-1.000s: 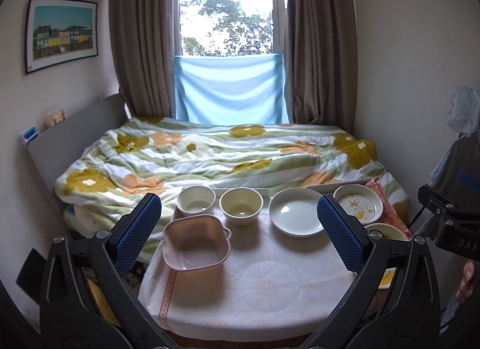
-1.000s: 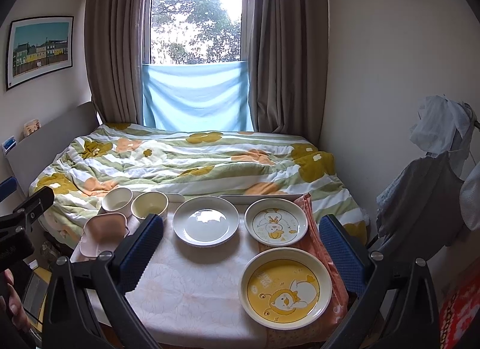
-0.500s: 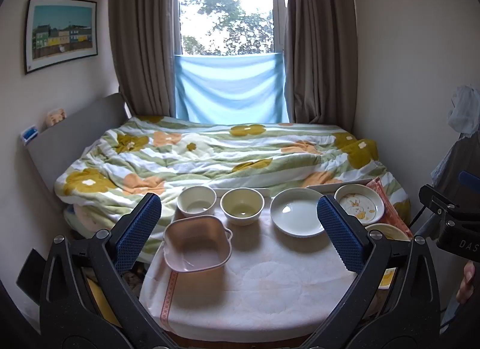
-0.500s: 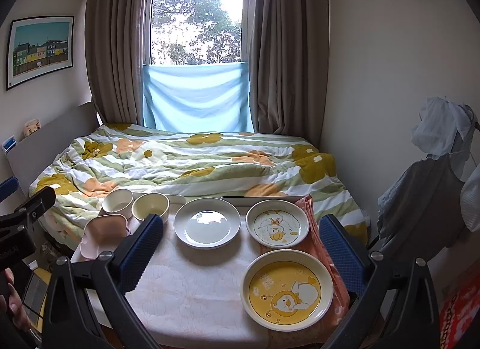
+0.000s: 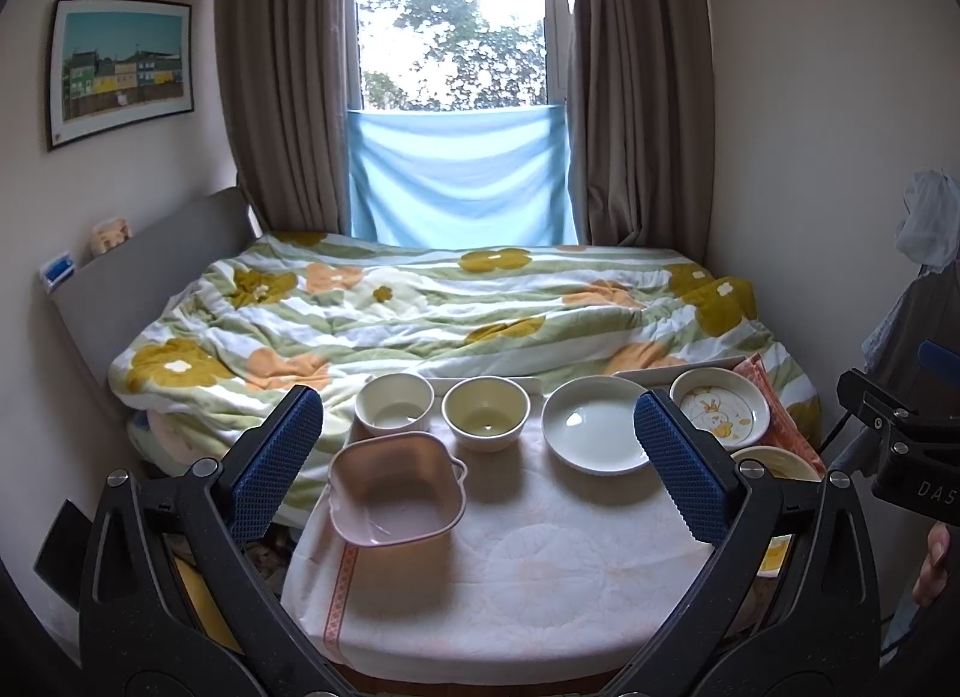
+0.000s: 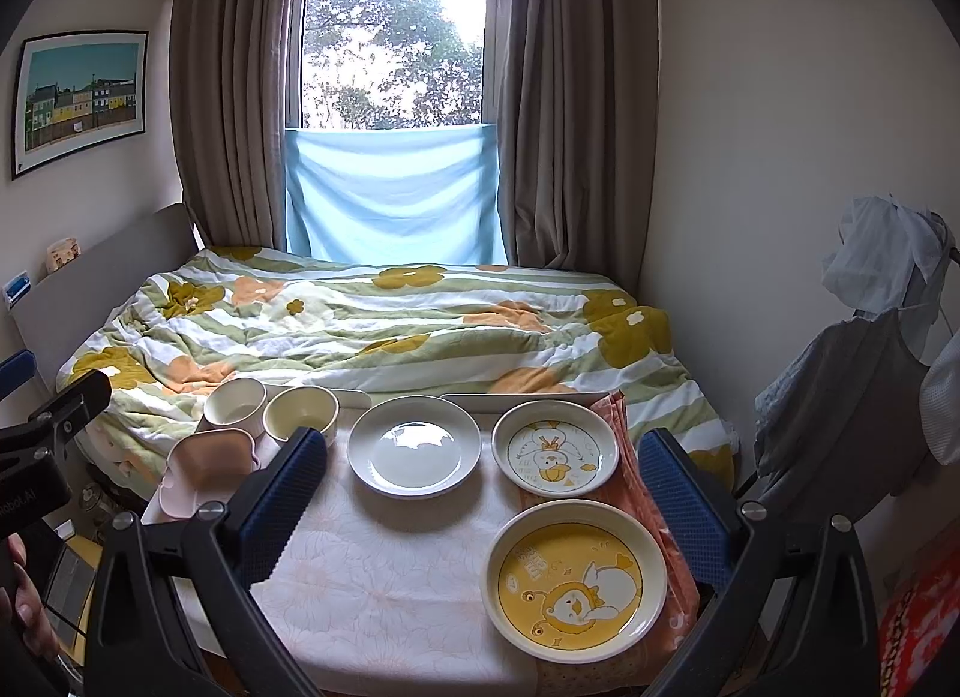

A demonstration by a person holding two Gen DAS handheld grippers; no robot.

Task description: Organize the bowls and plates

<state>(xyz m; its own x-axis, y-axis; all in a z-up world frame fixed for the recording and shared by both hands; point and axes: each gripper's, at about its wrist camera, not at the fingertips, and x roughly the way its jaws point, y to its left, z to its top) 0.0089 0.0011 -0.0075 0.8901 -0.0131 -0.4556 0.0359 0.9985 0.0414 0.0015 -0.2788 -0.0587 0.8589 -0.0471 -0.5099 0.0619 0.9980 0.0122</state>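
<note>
A cloth-covered table (image 5: pixel 540 589) holds the dishes. In the left wrist view a pink square bowl (image 5: pixel 396 487) sits at front left, a white round bowl (image 5: pixel 393 404) and a cream bowl (image 5: pixel 486 412) behind it, then a plain white plate (image 5: pixel 597 424) and a small duck plate (image 5: pixel 719 408). The right wrist view shows the white plate (image 6: pixel 414 446), the small duck plate (image 6: pixel 555 448) and a large yellow duck plate (image 6: pixel 576 578). My left gripper (image 5: pixel 477 460) and right gripper (image 6: pixel 483 493) are both open, empty, held above the table's near edge.
A bed with a flowered quilt (image 5: pixel 456 301) lies right behind the table, below a curtained window. An orange cloth (image 6: pixel 654 517) lies under the right-hand plates. Clothes hang on a rack (image 6: pixel 864 397) at the right. A hand (image 5: pixel 933 565) holds the other gripper.
Both cameras have crept slightly forward and lower toward the table; the dishes have not moved and both grippers stay open.
</note>
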